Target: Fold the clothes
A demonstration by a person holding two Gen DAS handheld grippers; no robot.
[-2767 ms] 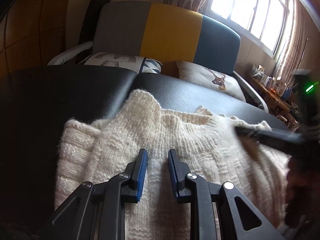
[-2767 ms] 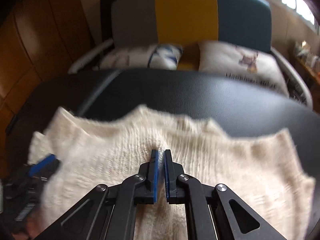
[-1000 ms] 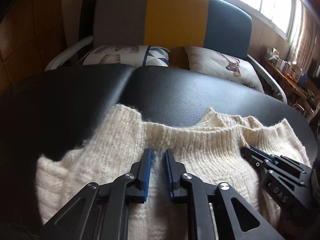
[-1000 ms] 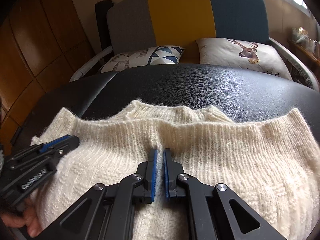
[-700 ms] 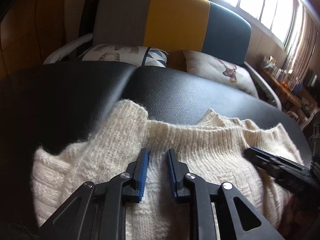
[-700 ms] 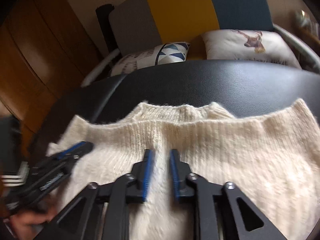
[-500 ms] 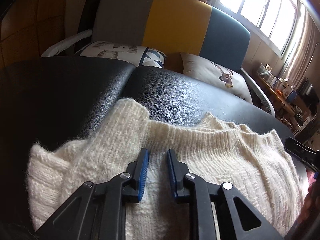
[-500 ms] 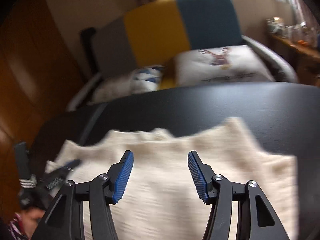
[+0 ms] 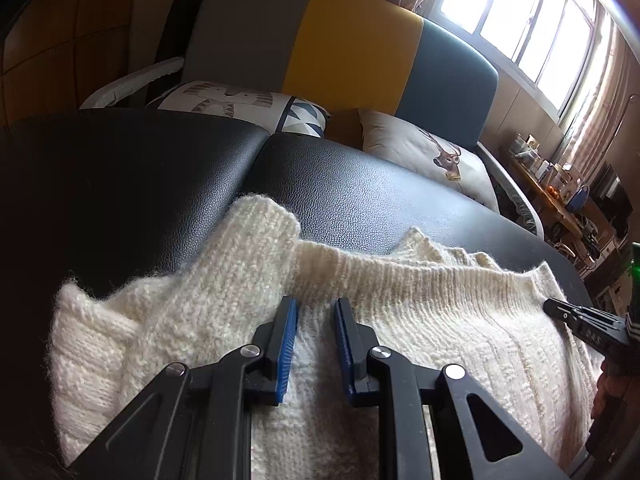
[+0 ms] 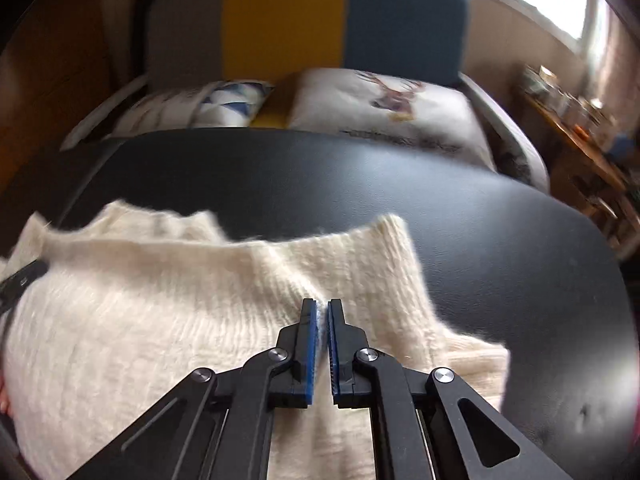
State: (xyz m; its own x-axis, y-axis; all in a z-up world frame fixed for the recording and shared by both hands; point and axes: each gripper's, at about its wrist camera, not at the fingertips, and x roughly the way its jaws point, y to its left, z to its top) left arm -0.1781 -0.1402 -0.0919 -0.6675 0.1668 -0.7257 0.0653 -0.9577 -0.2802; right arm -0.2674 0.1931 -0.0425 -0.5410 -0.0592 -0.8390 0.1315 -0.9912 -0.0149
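From the left wrist, the cream knitted sweater (image 9: 400, 320) lies in a part-folded bundle on the black padded bench (image 9: 360, 192), with a sleeve cuff (image 9: 260, 228) thrown up over its left side and the ribbed edge running across toward the right; the left gripper (image 9: 316, 320) hovers low over the knit near that ribbed edge, its jaws parted with a clear gap and only sweater surface showing between the blue pads, so it holds nothing; at the far right the tip of the right gripper (image 9: 580, 320) reaches the sweater's right corner; behind the bench stands a sofa (image 9: 340, 52) with cushions.

From the right wrist, which is blurred by motion, the sweater (image 10: 180, 300) fills the lower left and its right corner rises in a flap over the dark bench (image 10: 480, 240); the right gripper (image 10: 322, 316) has its jaws drawn nearly together on a pinch of knit at the base of that flap, so it appears to be gripping the sweater; the sofa (image 10: 340, 20) sits beyond.

The step in hand looks like a fold of the right side, just taken hold of; the next move probably calls for lifting that corner and carrying it across toward the left while the left gripper presses or pins the bundle so it does not slide; the thick knit may slip from a shallow pinch.
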